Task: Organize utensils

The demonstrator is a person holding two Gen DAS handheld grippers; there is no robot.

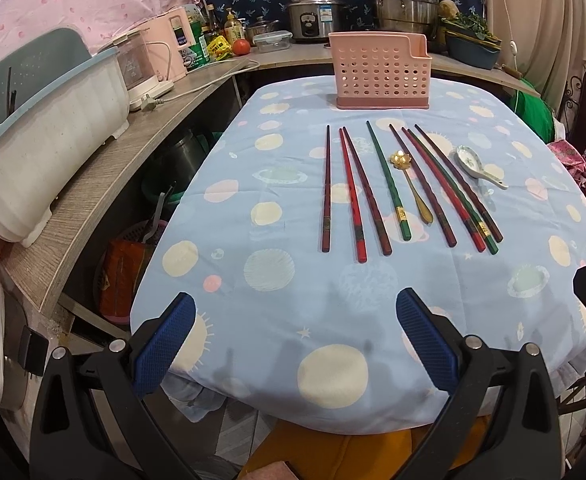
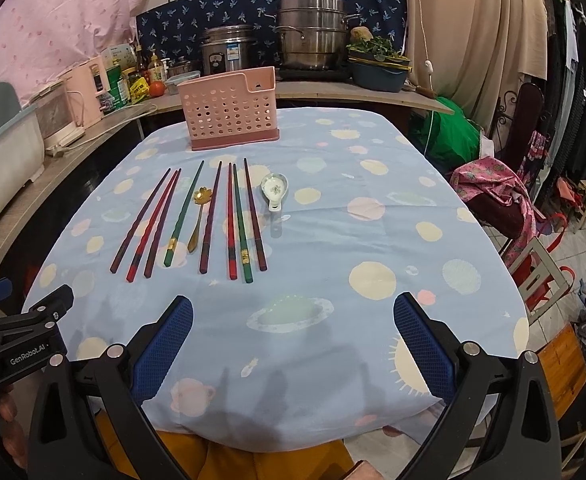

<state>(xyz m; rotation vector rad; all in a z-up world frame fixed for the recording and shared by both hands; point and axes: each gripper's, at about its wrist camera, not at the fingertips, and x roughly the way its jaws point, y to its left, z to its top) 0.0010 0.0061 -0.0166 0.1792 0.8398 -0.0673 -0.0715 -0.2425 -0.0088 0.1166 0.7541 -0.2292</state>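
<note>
While the chopsticks [image 1: 389, 184] were laid before the pink holder [image 1: 379, 74], the left gripper [image 1: 297, 344] and right gripper [image 2: 293, 344] were held wide apart, empty.

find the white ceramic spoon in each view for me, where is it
Left wrist view: the white ceramic spoon lies right of centre, at the right end of the row of chopsticks, bowl toward the far side.
Right wrist view: the spoon lies near the centre, again just right of the chopsticks.
Shared landmark: the pink utensil holder, standing on the table beyond the row.
</note>
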